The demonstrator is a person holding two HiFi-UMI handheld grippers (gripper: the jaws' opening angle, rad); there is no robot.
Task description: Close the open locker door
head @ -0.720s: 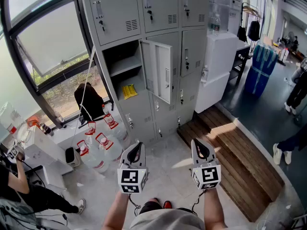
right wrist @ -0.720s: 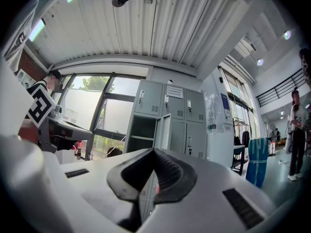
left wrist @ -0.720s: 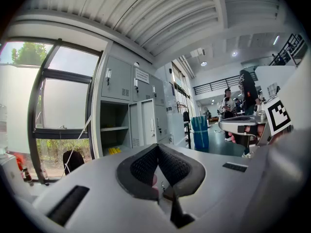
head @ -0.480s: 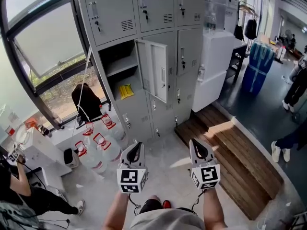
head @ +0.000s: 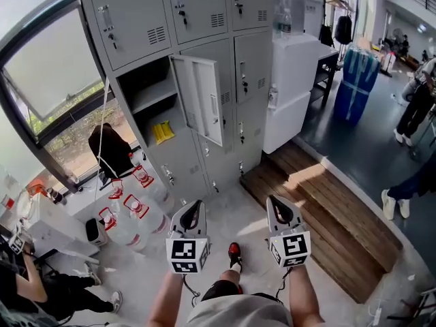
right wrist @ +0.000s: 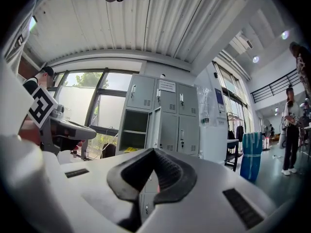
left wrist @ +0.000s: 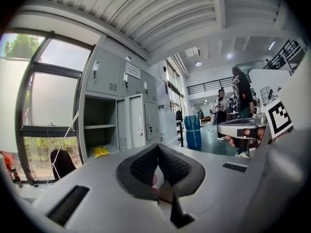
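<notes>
The grey locker bank (head: 170, 19) stands ahead of me. One middle-row door (head: 199, 97) hangs open, swung out to the right of its dark compartment (head: 143, 94), where a yellow item (head: 163, 132) lies on the lower shelf. My left gripper (head: 193, 213) and right gripper (head: 280, 210) are held side by side, well short of the lockers, both shut and empty. In the left gripper view the open door (left wrist: 135, 127) is far beyond the left gripper (left wrist: 156, 148). In the right gripper view the same door (right wrist: 156, 129) also stands far off, past the right gripper (right wrist: 154, 152).
Large water bottles (head: 126, 216) stand on the floor left of the lockers. A white cabinet (head: 291, 90) adjoins the lockers on the right, with a wooden platform (head: 320, 203) in front. A blue wrapped barrel (head: 355, 80) and people (head: 412, 107) are at far right.
The lockers have slid left and slightly down in the head view as the person steps forward; a red-soled shoe now shows between the grippers. Both grippers keep their places, still shut.
</notes>
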